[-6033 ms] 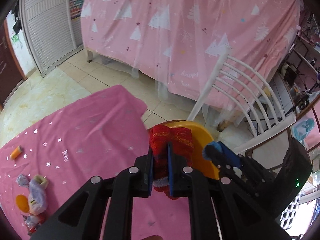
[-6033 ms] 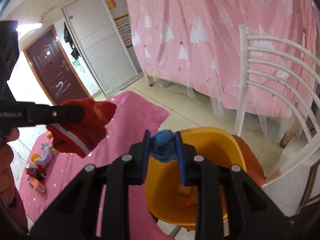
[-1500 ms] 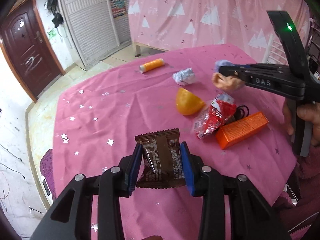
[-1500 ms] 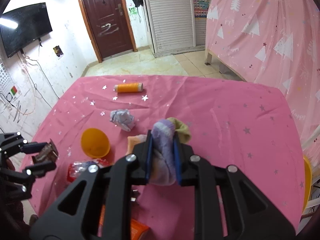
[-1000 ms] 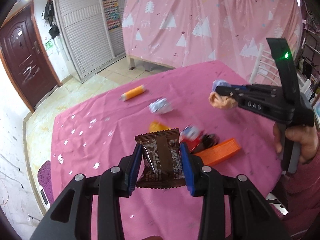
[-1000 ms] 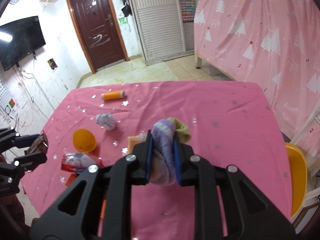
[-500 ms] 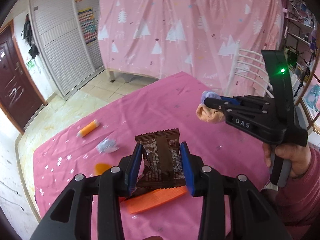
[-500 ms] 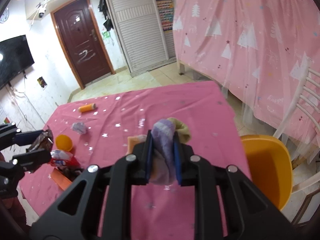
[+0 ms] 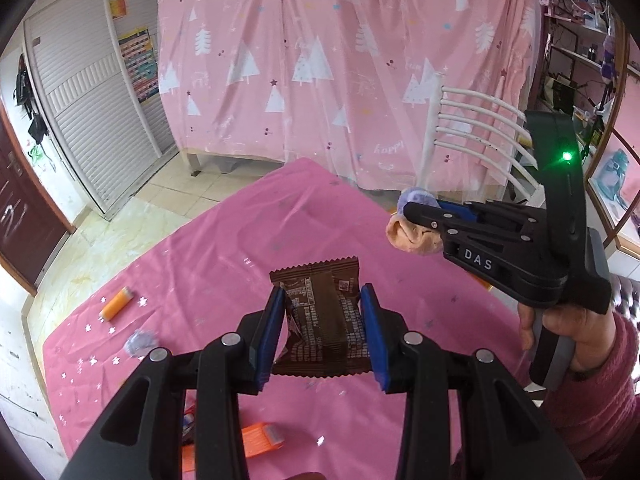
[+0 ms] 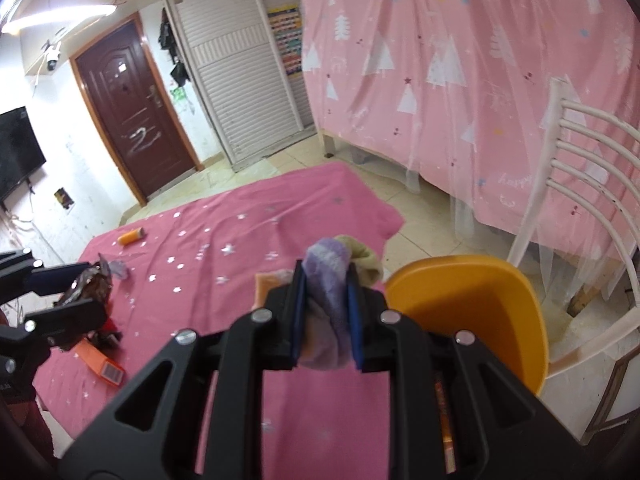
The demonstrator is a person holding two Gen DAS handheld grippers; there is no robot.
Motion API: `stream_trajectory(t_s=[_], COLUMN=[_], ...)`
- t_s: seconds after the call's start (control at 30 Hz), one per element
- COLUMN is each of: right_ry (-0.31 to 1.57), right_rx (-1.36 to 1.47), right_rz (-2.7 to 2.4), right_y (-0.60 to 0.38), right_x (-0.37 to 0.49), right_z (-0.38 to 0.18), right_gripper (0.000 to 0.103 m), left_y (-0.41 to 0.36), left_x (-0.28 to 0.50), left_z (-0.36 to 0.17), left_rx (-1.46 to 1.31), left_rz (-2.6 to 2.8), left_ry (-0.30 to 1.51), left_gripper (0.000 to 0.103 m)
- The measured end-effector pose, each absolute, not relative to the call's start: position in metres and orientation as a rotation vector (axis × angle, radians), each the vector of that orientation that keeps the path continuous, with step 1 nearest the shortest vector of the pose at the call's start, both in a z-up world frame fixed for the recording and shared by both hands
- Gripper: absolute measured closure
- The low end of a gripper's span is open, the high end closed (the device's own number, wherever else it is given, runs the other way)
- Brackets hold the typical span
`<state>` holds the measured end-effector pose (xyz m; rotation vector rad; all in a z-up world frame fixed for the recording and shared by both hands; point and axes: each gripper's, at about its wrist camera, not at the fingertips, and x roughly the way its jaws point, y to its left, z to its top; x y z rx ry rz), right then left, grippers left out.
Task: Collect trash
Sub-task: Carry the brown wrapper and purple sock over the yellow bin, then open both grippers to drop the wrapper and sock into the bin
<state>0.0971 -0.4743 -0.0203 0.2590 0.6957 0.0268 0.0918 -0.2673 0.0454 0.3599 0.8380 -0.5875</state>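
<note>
The far half of the pink tablecloth (image 10: 248, 240) lies bare, open to a pass. The near left corner is cluttered: an orange box (image 10: 98, 362), a crumpled foil ball (image 9: 138, 342) and an orange tube (image 10: 131, 236). The orange bin (image 10: 472, 312) stands open-mouthed just off the table's right edge (a white chair (image 10: 580, 184) crowds behind it).

pink tree-print curtain (image 9: 340, 80), dark brown door (image 10: 132, 112), white slatted chair (image 10: 580, 200), pale tiled floor (image 10: 432, 216).
</note>
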Motion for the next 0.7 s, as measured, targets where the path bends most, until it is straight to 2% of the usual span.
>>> stream_trajectory(t_s=[0.43,0.7], right_ry=[0.691,0.695], right_rx=[0.296,0.341], right_rz=[-0.080,-0.144], right_y=[-0.526,-0.562], right_x=[0.083,0.075], right_z=[-0.035,-0.050], right_gripper=[0.085,0.085], left_y=[-0.340,-0.381], left_x=[0.098,0.118], left_z=[0.037,0.028], left_rx=[0.371,0.285], left_rz=[-0.647,-0.667], left_ry=[0.875,0.945], left_gripper=[0.070,0.070])
